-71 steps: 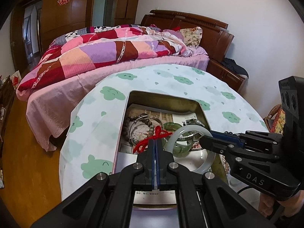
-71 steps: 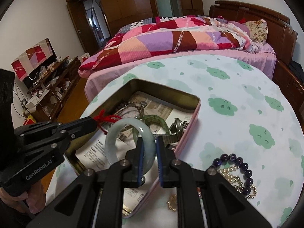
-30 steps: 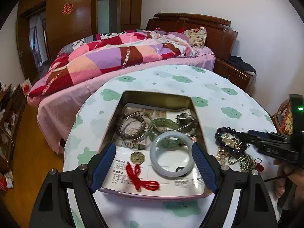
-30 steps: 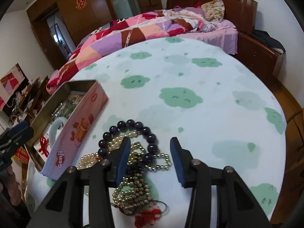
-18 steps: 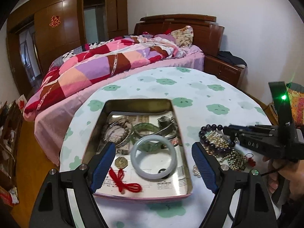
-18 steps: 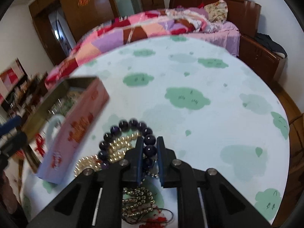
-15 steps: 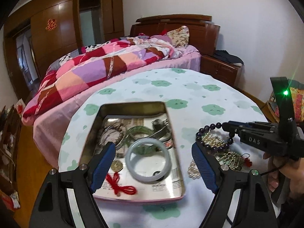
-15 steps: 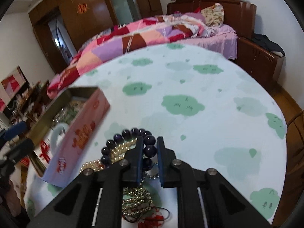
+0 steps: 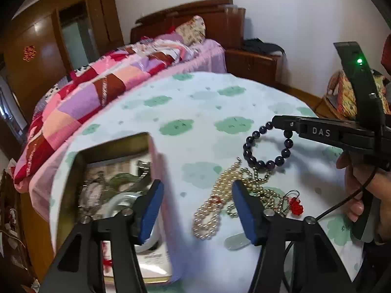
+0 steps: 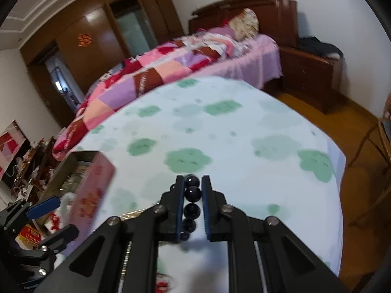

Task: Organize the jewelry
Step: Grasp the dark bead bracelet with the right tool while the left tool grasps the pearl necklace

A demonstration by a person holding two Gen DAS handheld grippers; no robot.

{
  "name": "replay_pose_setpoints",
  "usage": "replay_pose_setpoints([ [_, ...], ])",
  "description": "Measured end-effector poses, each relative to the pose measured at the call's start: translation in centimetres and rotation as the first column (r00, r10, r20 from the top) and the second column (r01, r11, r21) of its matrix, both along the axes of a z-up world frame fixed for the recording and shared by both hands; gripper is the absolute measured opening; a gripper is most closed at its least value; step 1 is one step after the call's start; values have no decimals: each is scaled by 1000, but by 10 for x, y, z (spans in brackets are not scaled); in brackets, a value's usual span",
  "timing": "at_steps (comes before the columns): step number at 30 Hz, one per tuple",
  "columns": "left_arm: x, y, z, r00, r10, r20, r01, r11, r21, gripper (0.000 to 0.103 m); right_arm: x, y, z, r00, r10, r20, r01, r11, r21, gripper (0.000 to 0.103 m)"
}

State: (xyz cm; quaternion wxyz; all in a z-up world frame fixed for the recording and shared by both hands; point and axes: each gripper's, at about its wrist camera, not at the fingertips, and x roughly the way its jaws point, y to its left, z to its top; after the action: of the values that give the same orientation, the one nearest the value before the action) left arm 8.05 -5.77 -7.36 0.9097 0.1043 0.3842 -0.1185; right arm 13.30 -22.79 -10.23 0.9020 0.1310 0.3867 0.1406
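Above the tabletop [image 9: 200,112], the right tongs [image 10: 192,193] are pinching a dark bead bracelet [image 9: 266,146], their pads pressed tight on a couple of beads while the rest of the loop is hanging free. Beneath it, a tangle of pearl and gold necklaces [image 9: 227,197] is lying on the cloth, with a small red charm [image 9: 296,206] at its edge. The left tongs [image 9: 195,205] are hovering over that tangle with nothing between them, and their jaws are closing. Off to the left, the tin box [image 9: 110,146] is sitting with a pale bangle [image 9: 119,201] and other pieces inside.

The bracelet probably belongs in the box next. The grip is narrow and on round beads, so a quick swing could be letting them slip out. The hanging loop may also be catching a necklace strand and dragging the pile along. If the left tongs are shutting too early, they could be snagging only one strand and tightening the knot.
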Motion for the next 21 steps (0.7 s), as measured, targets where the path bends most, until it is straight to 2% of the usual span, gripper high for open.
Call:
replay_pose_setpoints([
  [2, 7, -8, -6, 999, -30, -41, 29, 1000, -10, 55, 3, -6, -6, 1000, -8, -18, 9, 1000, 26, 16],
  [7, 15, -22, -21, 994, -57, -94, 58, 998, 9, 55, 1, -3, -9, 1000, 8, -22, -8, 1000, 17, 16],
  [9, 20, -25, -28, 990, -66, -123, 67, 998, 7, 46, 0, -3, -8, 1000, 10, -21, -9, 1000, 13, 16],
  [10, 22, -25, -32, 988, -70, -137, 70, 998, 2, 37, 0, -4, -9, 1000, 10, -22, -10, 1000, 14, 16],
  [13, 27, -20, -41, 984, -67, -168, 64, 998, -24, 32, 1, -5, -10, 1000, 6, -29, -6, 1000, 19, 16],
  [16, 25, -20, -42, 984, -79, -157, 76, 997, -23, 31, 1, -6, -11, 999, 6, -31, -5, 1000, 17, 16],
  [21, 23, -15, -42, 984, -102, -147, 100, 995, -21, 17, 0, -6, -12, 1000, 5, -27, -5, 1000, 3, 16],
])
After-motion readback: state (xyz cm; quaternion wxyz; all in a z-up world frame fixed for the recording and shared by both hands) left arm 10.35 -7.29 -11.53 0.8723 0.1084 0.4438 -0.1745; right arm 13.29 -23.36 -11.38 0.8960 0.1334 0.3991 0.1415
